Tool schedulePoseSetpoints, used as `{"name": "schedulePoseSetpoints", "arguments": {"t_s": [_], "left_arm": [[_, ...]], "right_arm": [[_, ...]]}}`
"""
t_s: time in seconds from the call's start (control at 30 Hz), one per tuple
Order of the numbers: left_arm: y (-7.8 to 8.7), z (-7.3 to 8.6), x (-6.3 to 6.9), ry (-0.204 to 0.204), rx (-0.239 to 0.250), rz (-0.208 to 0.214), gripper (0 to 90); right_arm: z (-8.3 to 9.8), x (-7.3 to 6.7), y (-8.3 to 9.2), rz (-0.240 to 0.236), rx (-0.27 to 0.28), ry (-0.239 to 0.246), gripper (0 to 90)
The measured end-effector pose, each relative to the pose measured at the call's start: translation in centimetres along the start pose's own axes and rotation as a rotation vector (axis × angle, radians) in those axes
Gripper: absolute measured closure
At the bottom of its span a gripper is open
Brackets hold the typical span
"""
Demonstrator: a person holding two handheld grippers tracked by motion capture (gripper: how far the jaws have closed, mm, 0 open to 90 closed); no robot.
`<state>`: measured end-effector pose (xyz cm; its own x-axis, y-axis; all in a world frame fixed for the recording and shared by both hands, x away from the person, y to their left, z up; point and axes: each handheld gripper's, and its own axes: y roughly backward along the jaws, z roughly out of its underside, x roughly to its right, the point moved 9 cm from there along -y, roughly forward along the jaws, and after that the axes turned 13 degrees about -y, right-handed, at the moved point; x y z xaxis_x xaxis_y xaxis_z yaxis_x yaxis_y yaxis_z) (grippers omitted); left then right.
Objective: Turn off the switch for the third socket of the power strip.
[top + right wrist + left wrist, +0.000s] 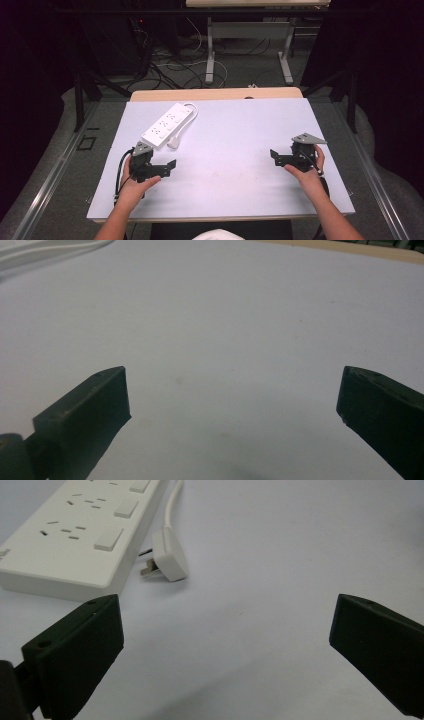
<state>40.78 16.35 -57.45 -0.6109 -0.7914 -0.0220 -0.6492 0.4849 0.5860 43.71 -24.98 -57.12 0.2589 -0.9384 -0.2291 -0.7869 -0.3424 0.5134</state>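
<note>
A white power strip lies at an angle on the white table sheet, far left of centre. Its white cord loops around the far end and ends in a white plug that lies beside the strip, prongs pointing at it. My left gripper rests on the sheet just in front of the strip, held by a hand, open and empty. My right gripper sits low over the right part of the sheet, open, with bare sheet between its jaws.
The sheet covers a wooden tabletop whose far edge shows beyond it. Past the table stand the legs of another desk amid floor cables. Dark curtains flank both sides.
</note>
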Motion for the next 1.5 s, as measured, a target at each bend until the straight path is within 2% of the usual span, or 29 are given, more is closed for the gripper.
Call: {"name": "schedulePoseSetpoints", "arguments": {"t_s": [0.13,0.17,0.27,0.37,0.6,0.63,0.77,0.87,1.0,1.1,1.17,1.2,1.23,1.37,1.5], "left_arm": [[0.6,0.0,-0.6,0.017,0.005,-0.006,1.3],[0.8,-0.1,-0.9,0.014,0.006,-0.003,1.4],[1.0,-0.2,-1.1,0.021,0.012,-0.005,2.2],[1.3,-0.6,-1.2,0.043,0.027,-0.005,3.6],[1.5,-0.9,-1.0,0.044,0.024,0.005,4.7],[1.4,-1.0,-1.0,0.044,0.031,0.006,4.7],[1.5,-1.2,-0.9,0.039,0.023,0.019,4.7],[1.4,-1.4,-1.0,0.048,0.030,0.013,5.1],[1.5,-1.6,-1.1,0.059,0.014,0.019,6.0],[1.6,-1.9,-1.4,0.061,0.018,0.005,8.0],[1.9,-2.1,-1.6,0.072,0.008,-0.006,12.8],[1.9,-2.3,-1.8,0.075,0.026,-0.028,15.7],[2.0,-2.4,-1.8,0.080,0.022,-0.023,16.5],[2.3,-3.0,-2.0,0.091,0.037,-0.031,16.5],[2.5,-3.4,-2.3,0.090,0.041,-0.036,16.5]], "right_arm": [[0.8,-0.7,0.7,-0.034,-0.042,0.018,0.3],[1.0,-0.8,0.8,-0.034,-0.050,0.034,0.3],[1.4,-1.2,1.0,-0.042,-0.062,0.039,0.3],[1.1,-1.4,1.1,-0.045,-0.043,0.029,0.7],[1.1,-1.3,1.5,-0.040,-0.022,0.018,3.0],[0.9,-1.3,1.6,-0.050,0.001,0.025,3.1],[0.8,-1.3,1.9,-0.047,0.006,0.018,3.6],[0.7,-1.2,1.9,-0.043,0.008,0.018,3.6],[0.7,-1.3,2.0,-0.053,0.015,0.019,3.1],[0.8,-1.5,2.1,-0.056,0.013,0.009,3.1],[0.9,-1.6,2.1,-0.054,0.013,0.005,3.0],[0.8,-1.6,2.1,-0.052,0.014,0.009,3.0],[0.8,-1.6,2.1,-0.045,0.016,0.010,3.0],[0.9,-1.8,2.1,-0.060,0.009,0.005,3.0],[1.1,-1.8,2.0,-0.055,0.001,0.005,3.0]]}}
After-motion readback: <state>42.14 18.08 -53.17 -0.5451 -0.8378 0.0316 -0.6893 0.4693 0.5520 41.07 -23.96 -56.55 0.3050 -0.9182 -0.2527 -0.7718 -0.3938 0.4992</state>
